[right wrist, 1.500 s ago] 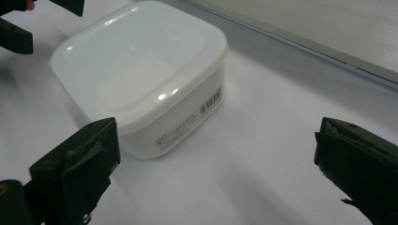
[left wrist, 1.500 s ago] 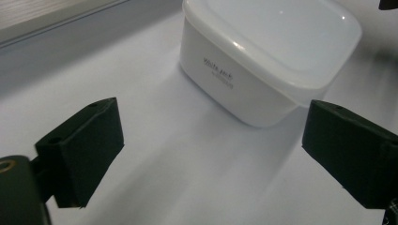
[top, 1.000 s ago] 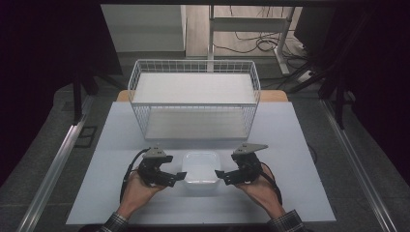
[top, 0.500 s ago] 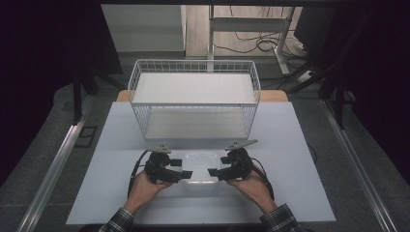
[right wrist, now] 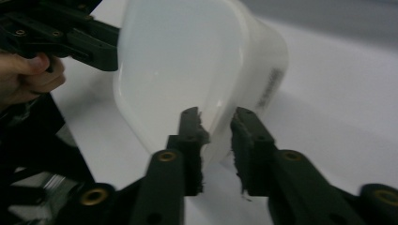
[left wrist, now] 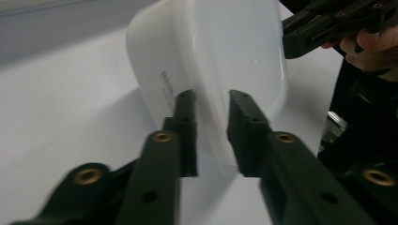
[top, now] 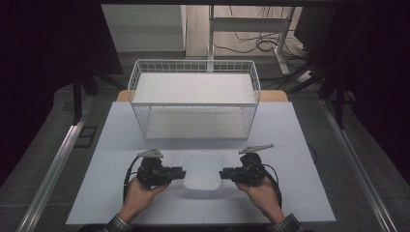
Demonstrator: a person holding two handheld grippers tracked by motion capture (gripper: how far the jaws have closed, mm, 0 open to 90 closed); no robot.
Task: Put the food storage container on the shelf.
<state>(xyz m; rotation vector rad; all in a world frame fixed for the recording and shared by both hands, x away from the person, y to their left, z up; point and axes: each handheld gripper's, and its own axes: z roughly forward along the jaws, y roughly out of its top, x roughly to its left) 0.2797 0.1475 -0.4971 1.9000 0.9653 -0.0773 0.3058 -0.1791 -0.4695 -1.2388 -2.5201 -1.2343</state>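
A white plastic container (top: 202, 170) with rounded corners sits on the pale table near the front edge. My left gripper (top: 181, 173) holds its left wall and my right gripper (top: 223, 174) its right wall. In the left gripper view the container's (left wrist: 220, 56) wall stands between my left gripper's (left wrist: 211, 101) pads, which press on it. In the right gripper view my right gripper (right wrist: 218, 117) clamps the opposite wall of the container (right wrist: 187, 61) the same way. Both sets of jaws have just been closing onto those walls.
A white wire basket (top: 193, 103) stands behind the container across the middle of the table. The table top (top: 300, 193) ends close in front of the hands. Metal rails run along both sides, and cables lie on the floor beyond.
Both grippers have slid inward from beside the container, and their jaws have closed on its left and right walls. The container itself has stayed in place.
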